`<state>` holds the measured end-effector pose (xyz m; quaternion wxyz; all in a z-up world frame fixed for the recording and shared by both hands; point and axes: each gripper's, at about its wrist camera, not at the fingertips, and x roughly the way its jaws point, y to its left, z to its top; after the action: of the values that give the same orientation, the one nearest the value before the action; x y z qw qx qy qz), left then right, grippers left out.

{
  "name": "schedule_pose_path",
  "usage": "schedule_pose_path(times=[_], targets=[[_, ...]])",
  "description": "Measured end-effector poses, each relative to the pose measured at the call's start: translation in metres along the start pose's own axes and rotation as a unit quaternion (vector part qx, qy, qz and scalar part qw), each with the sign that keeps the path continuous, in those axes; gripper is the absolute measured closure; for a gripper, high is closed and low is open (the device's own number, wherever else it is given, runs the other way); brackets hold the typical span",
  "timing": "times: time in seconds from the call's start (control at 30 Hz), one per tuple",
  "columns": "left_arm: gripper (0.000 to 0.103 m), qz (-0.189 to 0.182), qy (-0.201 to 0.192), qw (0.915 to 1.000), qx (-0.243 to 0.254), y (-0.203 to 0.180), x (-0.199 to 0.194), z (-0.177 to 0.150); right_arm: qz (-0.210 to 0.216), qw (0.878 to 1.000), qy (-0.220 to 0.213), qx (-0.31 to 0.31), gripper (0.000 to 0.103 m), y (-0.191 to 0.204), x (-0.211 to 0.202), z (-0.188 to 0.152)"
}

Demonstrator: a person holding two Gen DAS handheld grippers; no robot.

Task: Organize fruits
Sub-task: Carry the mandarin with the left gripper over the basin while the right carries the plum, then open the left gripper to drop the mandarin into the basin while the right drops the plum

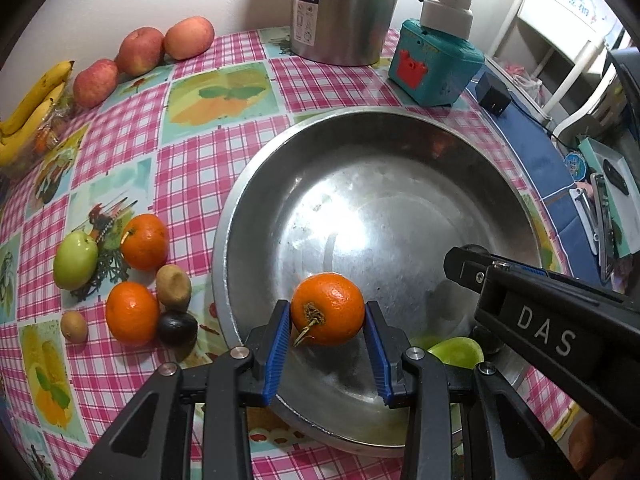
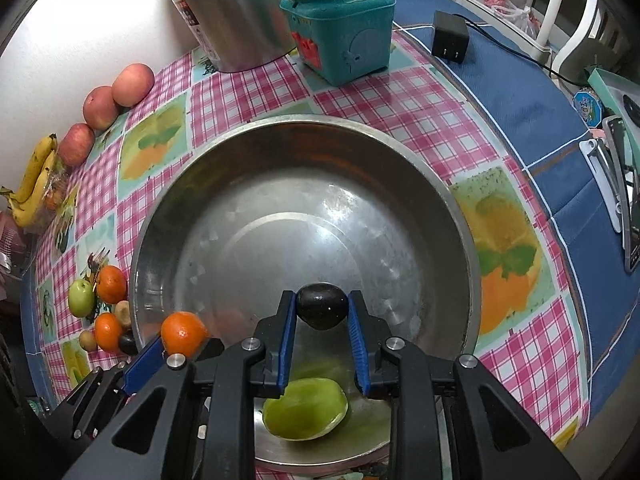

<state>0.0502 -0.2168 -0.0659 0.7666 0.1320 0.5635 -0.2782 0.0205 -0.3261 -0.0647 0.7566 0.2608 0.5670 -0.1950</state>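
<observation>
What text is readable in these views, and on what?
"24": label on the steel flask; the Chinese lines around it are too small to read.
"DAS": side of the right tool.
White board at top right: blue Chinese characters, too blurred to read.
Blue badge on the table's right edge: unreadable.

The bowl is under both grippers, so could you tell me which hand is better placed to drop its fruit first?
Probably the right: its dark fruit hangs over the bowl floor, while the left's orange sits near the rim.
</observation>
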Motion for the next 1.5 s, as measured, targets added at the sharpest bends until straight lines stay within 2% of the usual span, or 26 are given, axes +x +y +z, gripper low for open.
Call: schedule_pose_path(times=[0.27, 0.4, 0.47, 0.53, 0.77, 0.97, 1.13, 1.5], targets=[[0.063, 0.0, 0.005, 1.0, 0.004, -0.005, 0.006, 0.001, -0.007, 1.0, 0.008, -0.002, 0.075, 0.0, 0.003, 0.001], [0.062, -0.005, 0.009, 0.9999, 0.007, -0.006, 0.006, 0.001, -0.008, 1.0, 0.005, -0.001, 0.061, 0.0, 0.003, 0.003], [0.054, -0.009, 0.006, 0.9999, 0.009, -0.007, 0.004, 0.001, -0.007, 1.0, 0.002, -0.002, 0.061, 0.0, 0.001, 0.003], [0.051, -0.009, 0.001, 0.9999, 0.011, -0.008, 0.002, 0.002, -0.006, 1.0, -0.003, -0.002, 0.06, 0.0, -0.002, 0.003], [0.05, -0.013, -0.007, 0.9999, 0.006, -0.002, -0.01, 0.002, -0.002, 1.0, -0.025, 0.003, 0.058, -0.002, -0.017, 0.005], [0.047, -0.005, -0.014, 0.9996, -0.025, 0.017, -0.024, 0.003, 0.0, 0.999, -0.04, 0.005, 0.058, -0.001, -0.028, 0.008], [0.046, 0.0, -0.012, 0.9973, -0.072, 0.043, -0.03, 0.002, 0.001, 0.999, -0.037, 0.003, 0.059, -0.001, -0.027, 0.008], [0.046, 0.035, -0.025, 0.9846, -0.169, 0.109, -0.052, -0.001, 0.008, 0.999, -0.031, -0.017, 0.059, 0.011, -0.026, 0.004]])
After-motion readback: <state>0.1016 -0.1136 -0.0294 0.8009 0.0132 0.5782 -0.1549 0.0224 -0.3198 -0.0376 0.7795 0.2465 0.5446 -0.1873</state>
